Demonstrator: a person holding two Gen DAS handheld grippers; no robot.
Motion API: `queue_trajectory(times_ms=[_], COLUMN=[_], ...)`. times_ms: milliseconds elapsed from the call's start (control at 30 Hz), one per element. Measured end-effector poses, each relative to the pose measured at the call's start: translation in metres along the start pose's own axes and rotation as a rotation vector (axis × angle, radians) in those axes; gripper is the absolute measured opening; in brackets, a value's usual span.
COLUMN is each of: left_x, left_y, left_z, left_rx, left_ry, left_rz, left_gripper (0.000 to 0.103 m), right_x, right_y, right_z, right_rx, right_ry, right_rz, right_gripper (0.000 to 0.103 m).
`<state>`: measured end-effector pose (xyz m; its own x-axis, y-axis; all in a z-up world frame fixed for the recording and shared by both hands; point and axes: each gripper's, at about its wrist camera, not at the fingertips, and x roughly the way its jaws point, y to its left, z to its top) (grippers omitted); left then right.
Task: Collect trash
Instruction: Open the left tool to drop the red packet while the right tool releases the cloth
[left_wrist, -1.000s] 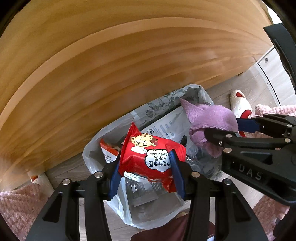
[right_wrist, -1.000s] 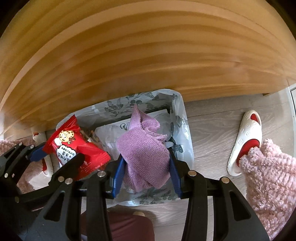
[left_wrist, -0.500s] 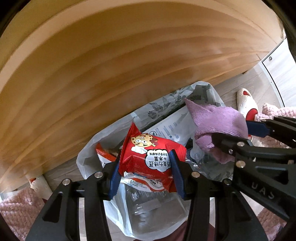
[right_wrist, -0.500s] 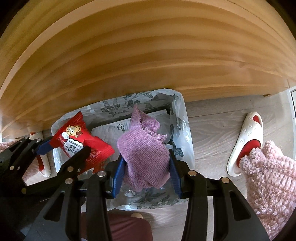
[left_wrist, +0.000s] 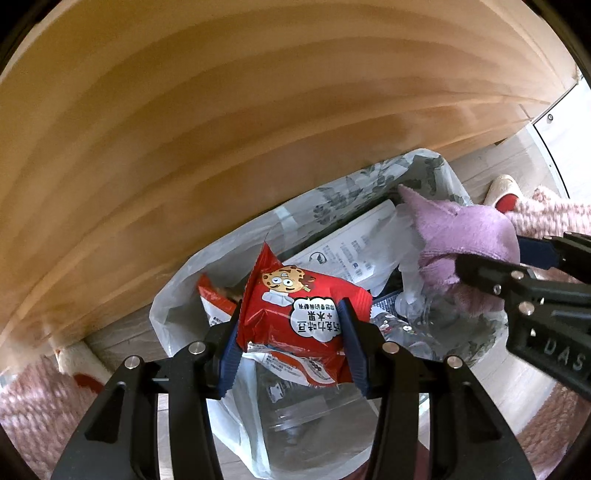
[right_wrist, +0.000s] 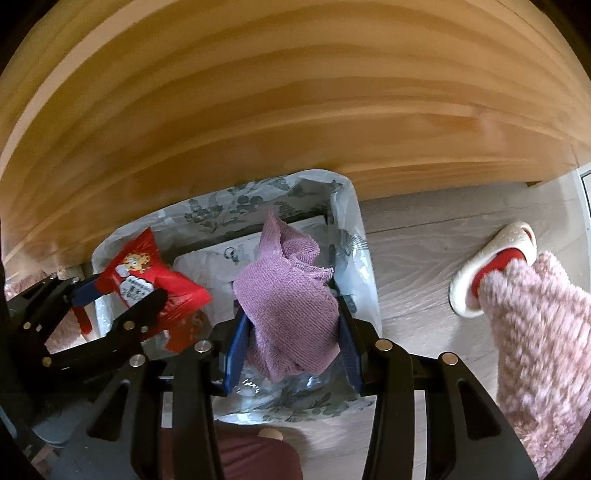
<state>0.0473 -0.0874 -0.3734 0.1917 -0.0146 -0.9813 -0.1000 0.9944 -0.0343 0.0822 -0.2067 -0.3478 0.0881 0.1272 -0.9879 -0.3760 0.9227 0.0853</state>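
Since a second ago the left gripper (left_wrist: 291, 345) has sunk toward the bin bag (left_wrist: 173, 314), so the bag's mouth now fills more of its view, while the right gripper (right_wrist: 291, 336) has stayed where it was. Both are clamped about halfway shut on what they carry: the left one pinches a red snack packet (left_wrist: 299, 314) between its blue pads, the right one a bunched purple cloth (right_wrist: 288, 306). Both loads hang over the open bag, which stands on the floor against the wooden table (right_wrist: 258, 103) edge and already holds a printed paper sheet (left_wrist: 354, 243), clear plastic and another red wrapper (left_wrist: 214, 299). The step in hand looks like the drop: the packet is right above the opening, and the next move calls for easing the jaws apart there so it falls inside rather than onto the rim; whether the cloth is meant to go in as well I cannot tell. The left camera shows the litter deep in the bag under the packet, and the right gripper only from the side. The right camera instead shows the bag's whole outline, the bare floor (right_wrist: 424, 251) beside it, and a person's foot in a white slipper (right_wrist: 491, 258) with a fluffy pink trouser leg (right_wrist: 535, 350), well apart from the bag.
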Motion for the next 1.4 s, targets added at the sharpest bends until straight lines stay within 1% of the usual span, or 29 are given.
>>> queue_trajectory(times_ms=[67,167,267,367,467,600,667,733,767,833,900,1033,1133,1233,1300,1400], left_x=[0.003,0.007,0.013,0.017,0.018,0.014,0.008,0.004,0.001,-0.007,-0.013,-0.019,-0.019,-0.024,-0.028,-0.032], left_y=[0.002,0.003,0.001,0.004,0.004,0.005,0.008,0.009,0.008,0.005,0.004,0.001,0.004,0.01,0.012,0.012], left_z=[-0.002,-0.002,-0.005,-0.006,-0.007,-0.007,-0.008,-0.007,-0.008,-0.008,-0.009,-0.01,-0.011,-0.011,-0.012,-0.013], left_rx=[0.001,-0.011,0.013,0.003,-0.004,-0.013,-0.028,-0.036,-0.034,-0.025,-0.017,0.003,-0.008,-0.031,-0.046,-0.048], left_ry=[-0.001,0.013,0.017,0.037,0.037,0.024,0.014,0.01,0.007,-0.012,-0.024,-0.043,-0.039,-0.044,-0.057,-0.069], left_rz=[0.006,0.0,0.013,0.008,0.016,0.035,0.039,0.037,0.045,0.047,0.051,0.072,0.089,0.107,0.118,0.125], left_gripper=[0.046,0.046,0.047,0.048,0.05,0.06,0.061,0.067,0.069,0.07,0.076,0.077,0.079,0.083,0.087,0.089], right_x=[0.0,-0.005,-0.008,-0.005,-0.003,-0.007,-0.007,-0.008,-0.008,-0.007,-0.007,-0.007,-0.007,-0.007,-0.007,-0.006], right_y=[0.002,0.006,0.001,-0.001,-0.001,-0.002,-0.002,-0.002,-0.002,-0.002,-0.002,-0.001,-0.002,-0.001,0.0,0.0], right_z=[0.001,0.0,-0.001,-0.003,-0.005,-0.005,-0.005,-0.005,-0.005,-0.004,-0.004,-0.005,-0.005,-0.005,-0.005,-0.005], right_rx=[0.007,-0.031,-0.018,-0.002,-0.006,-0.006,-0.006,-0.004,-0.003,0.0,0.002,0.005,0.003,0.001,0.001,-0.006], right_ry=[0.003,-0.023,-0.031,-0.02,-0.024,-0.041,-0.042,-0.043,-0.043,-0.044,-0.043,-0.045,-0.044,-0.044,-0.044,-0.043], right_rz=[0.009,-0.005,0.0,0.007,0.008,0.019,0.022,0.022,0.022,0.021,0.02,0.018,0.018,0.02,0.021,0.018], right_gripper=[0.043,0.043,0.043,0.043,0.043,0.043,0.043,0.043,0.043,0.043,0.043,0.043,0.043,0.043,0.043,0.043])
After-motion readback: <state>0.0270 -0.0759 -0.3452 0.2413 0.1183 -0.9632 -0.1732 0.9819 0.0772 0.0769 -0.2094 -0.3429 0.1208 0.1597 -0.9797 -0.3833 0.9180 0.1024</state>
